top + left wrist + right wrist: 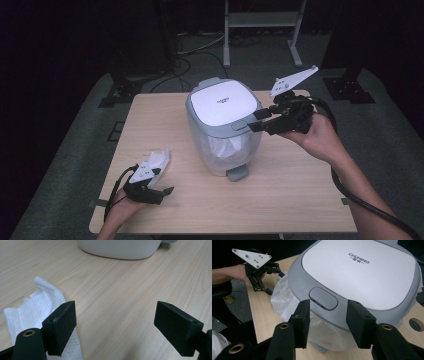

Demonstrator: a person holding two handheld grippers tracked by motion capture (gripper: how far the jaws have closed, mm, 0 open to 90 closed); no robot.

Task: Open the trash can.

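Room: dark, with a grey floor around a pale wooden table (300, 200); a metal stand (260, 20) and black equipment bases stand behind it.
Bin: a small grey-and-white pedal bin (225, 125) stands upright near the middle of the table, lid (362, 272) down, a thin plastic liner (284, 300) bulging out under the rim.
Latch: an oval push button (323, 298) sits on the lid's front edge; the foot pedal (236, 173) juts out at the base.
Right gripper: the right gripper (327, 320) is level at the lid's front edge, jaws part-way apart and empty, straddling the button without touching it.
Tissue: a crumpled white paper tissue (37, 307) lies flat on the table, well apart from the bin on the person's left.
Left gripper: the left gripper (115, 322) hangs low over the wood, jaws wide with nothing between them; one jaw overlaps the tissue's edge.
Risk, bin: a sideways push on the button could slide or tip the light bin, since nothing steadies it.
Risk, liner: a jaw could snag the loose liner and drag it out.
Risk, tissue: closing from here, the left jaws would likely miss the tissue, which lies off to one side.
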